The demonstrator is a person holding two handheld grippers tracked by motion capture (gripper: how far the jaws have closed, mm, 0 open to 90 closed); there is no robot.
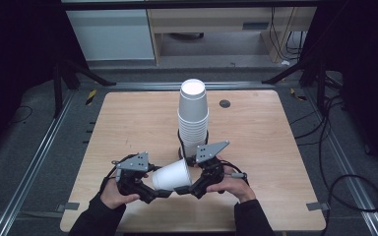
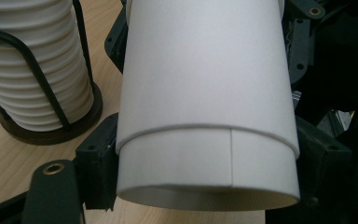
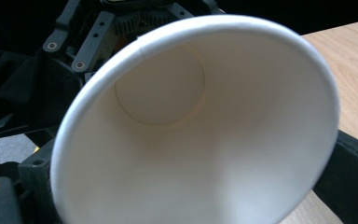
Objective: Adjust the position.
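1. Your two forearms came in at the near edge of the table [image 1: 128, 105], and between your hands lay a white paper cup [image 1: 172, 176] on its side, held off the wood near the front.
2. Your left gripper [image 1: 158, 193] had its jaws closed narrow on the cup's base end; in the left gripper view a second cup [image 2: 205, 177] sat nested inside the outer one [image 2: 205, 65], its wall sticking out below the outer rim.
3. Your right gripper [image 3: 191, 196] looked straight into the cup's open mouth [image 3: 196, 121]; its jaws seemed to be clamped on the mouth end, though I could not tell whether both pads touched.
4. Paper walls crush easily: squeezing harder could have ovalled the rim or creased the seam.
5. Pulling off-axis could have jammed the nested pair tighter, or let one slip free and drop onto the table.
6. Just beyond your hands stood the tall stack of cups [image 1: 193, 115] in its black wire holder [image 2: 51, 133]; a jerk as the cups parted could have knocked it over.
7. Both grippers' contact points were hidden behind the cup walls, and the stack's top was cut off in the left gripper view.
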